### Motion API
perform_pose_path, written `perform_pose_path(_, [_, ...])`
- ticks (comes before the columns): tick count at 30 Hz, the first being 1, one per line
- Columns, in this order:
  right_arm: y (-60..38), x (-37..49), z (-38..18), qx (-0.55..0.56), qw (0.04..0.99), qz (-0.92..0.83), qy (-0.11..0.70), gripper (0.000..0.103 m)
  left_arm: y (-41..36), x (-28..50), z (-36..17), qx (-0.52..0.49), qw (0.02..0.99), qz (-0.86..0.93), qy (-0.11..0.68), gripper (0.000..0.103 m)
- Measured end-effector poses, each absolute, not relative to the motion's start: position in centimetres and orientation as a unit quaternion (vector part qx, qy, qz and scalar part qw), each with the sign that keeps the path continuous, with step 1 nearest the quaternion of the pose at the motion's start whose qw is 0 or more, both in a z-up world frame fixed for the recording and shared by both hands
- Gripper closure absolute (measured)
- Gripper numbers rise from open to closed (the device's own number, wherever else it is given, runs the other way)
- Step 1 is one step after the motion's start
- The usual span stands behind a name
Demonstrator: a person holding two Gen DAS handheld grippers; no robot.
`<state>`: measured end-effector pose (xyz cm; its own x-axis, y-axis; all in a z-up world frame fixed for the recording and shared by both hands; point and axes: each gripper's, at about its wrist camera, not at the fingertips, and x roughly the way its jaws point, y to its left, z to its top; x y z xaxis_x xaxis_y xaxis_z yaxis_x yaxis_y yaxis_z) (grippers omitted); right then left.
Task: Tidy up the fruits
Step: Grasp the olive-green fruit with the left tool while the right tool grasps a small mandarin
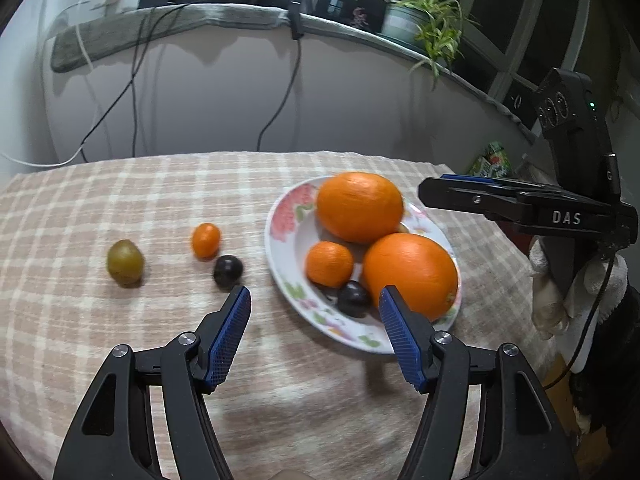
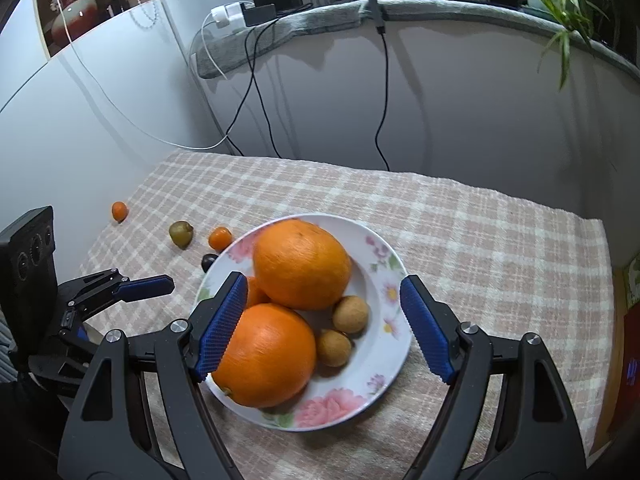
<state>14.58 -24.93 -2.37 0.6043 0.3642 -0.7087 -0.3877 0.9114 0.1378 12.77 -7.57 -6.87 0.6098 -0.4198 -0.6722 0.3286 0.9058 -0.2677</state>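
A flowered white plate (image 1: 286, 240) (image 2: 380, 380) holds two big oranges (image 1: 359, 206) (image 2: 302, 264), a small mandarin (image 1: 329, 263), a dark plum (image 1: 353, 299) and two brown longans (image 2: 351, 314). On the checked cloth left of the plate lie a kumquat (image 1: 205, 240), a dark plum (image 1: 228, 271) and a green fruit (image 1: 125, 262). A second kumquat (image 2: 119, 211) lies farther left. My left gripper (image 1: 314, 300) is open and empty above the plate's near left rim. My right gripper (image 2: 322, 308) is open and empty over the plate; it also shows in the left wrist view (image 1: 460, 196).
The checked cloth (image 1: 160, 184) covers the table. A white wall (image 1: 224, 92) with hanging cables (image 1: 292, 72) stands behind. A padded sill holds a potted plant (image 1: 424, 16). The table's right edge (image 2: 608, 264) drops off near the plate.
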Motion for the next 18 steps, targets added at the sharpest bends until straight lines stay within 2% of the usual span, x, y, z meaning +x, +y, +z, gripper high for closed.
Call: perform_pose_path(18, [-18.1,16.4,-1.6,-0.053,0.874,0.264,0.404,0.022,-1.3,13.7,-7.6,-0.089,0.905,-0.157,0.385,0.037])
